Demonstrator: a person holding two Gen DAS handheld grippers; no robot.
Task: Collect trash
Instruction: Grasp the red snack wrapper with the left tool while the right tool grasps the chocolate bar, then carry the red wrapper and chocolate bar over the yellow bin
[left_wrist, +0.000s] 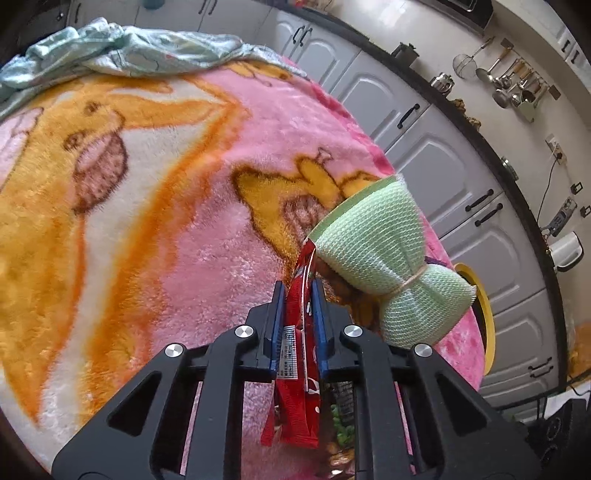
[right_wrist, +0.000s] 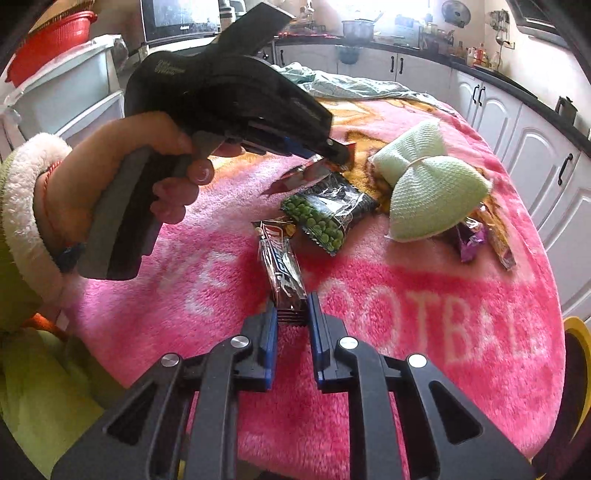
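My left gripper (left_wrist: 298, 288) is shut on a red snack wrapper (left_wrist: 297, 354) and holds it above the pink blanket (left_wrist: 207, 229). It also shows in the right wrist view (right_wrist: 334, 147) with the red wrapper (right_wrist: 295, 177) hanging from it. My right gripper (right_wrist: 291, 306) is shut on the near end of a dark chocolate-bar wrapper (right_wrist: 280, 262) that lies on the blanket (right_wrist: 406, 314). A green-pea packet (right_wrist: 327, 214) lies just beyond it. Purple and orange wrappers (right_wrist: 476, 236) lie to the right, partly under a green knitted bow-shaped pouch (right_wrist: 424, 192).
The green pouch (left_wrist: 373, 254) sits right beside the left gripper's tip. A crumpled pale-green cloth (left_wrist: 122, 51) lies at the far edge of the table. White cabinets (right_wrist: 535, 147) run along the right. A yellow rim (right_wrist: 580, 332) shows at the table's right edge.
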